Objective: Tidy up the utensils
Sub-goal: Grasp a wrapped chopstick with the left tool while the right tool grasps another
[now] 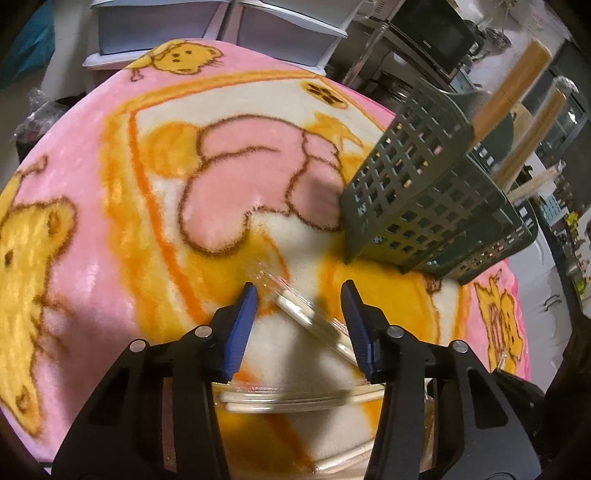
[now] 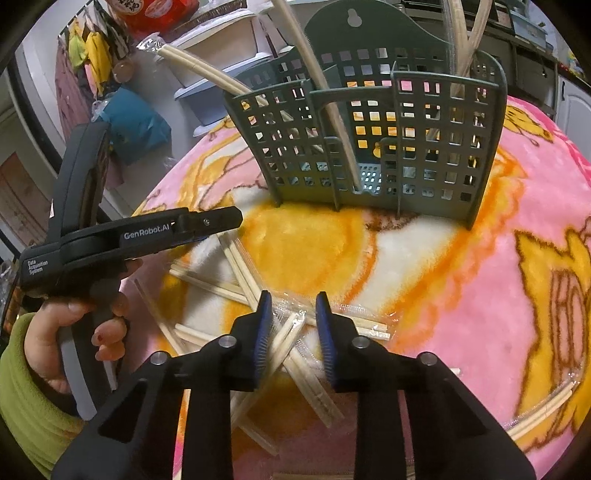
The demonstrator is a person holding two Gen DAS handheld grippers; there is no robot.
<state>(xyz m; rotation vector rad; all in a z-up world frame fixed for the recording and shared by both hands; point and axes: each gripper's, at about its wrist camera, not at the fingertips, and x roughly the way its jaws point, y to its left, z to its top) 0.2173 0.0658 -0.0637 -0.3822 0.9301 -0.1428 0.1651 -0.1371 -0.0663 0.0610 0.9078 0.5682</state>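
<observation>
A grey-green slotted caddy [image 1: 424, 192] [image 2: 369, 140] stands on the blanket with chopsticks [image 2: 332, 110] and wooden handles [image 1: 517, 81] in it. Several clear-wrapped chopstick pairs [image 2: 207, 284] lie crossed on the blanket in front of it. My left gripper [image 1: 301, 321] hangs low over one wrapped pair [image 1: 306, 314], which lies slantwise between jaws set well apart. My right gripper [image 2: 294, 325] has its blue pads [image 2: 264, 325] close on either side of a wrapped pair [image 2: 290, 328], with a gap still showing beside the wood. In the right wrist view the left gripper [image 2: 231, 221] points at the same pile.
A pink and orange cartoon blanket [image 1: 110, 184] covers the round table. White drawer units [image 1: 221, 29] and a microwave [image 1: 432, 29] stand behind it. A hand in a green sleeve [image 2: 22, 387] holds the left tool. More wrapped chopsticks [image 2: 546, 406] lie at the right edge.
</observation>
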